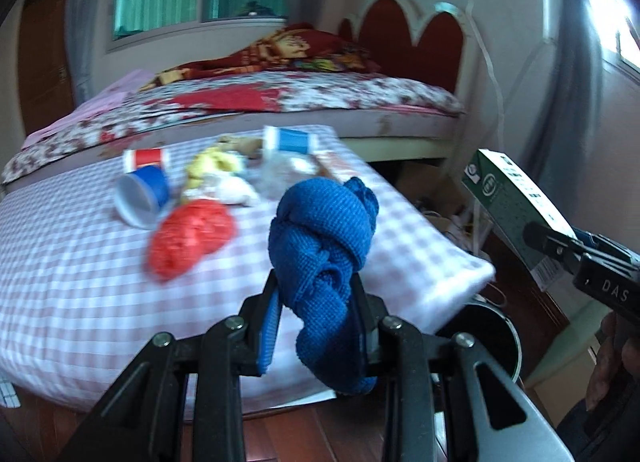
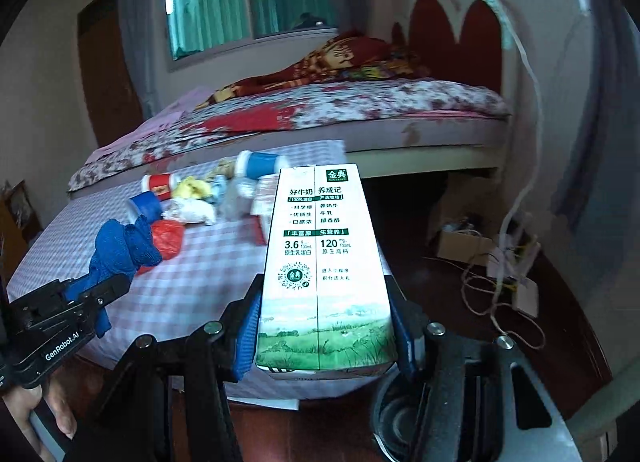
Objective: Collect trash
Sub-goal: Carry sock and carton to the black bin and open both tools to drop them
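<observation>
Both grippers loaded, lifted off desk w/ trash.
L gripper clamped on knotted blue cloth; R gripper clamped on milk carton, base between pads, likely for carrying to the dark bin below desk edge. Cups, wrappers remain on checked desk.

Trash pile crowds table's far half, near half bare

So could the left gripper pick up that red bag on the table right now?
Probably not: the left gripper is already shut on the blue cloth. The red bag lies uncovered on the table, so dropping the cloth comes first.
</observation>
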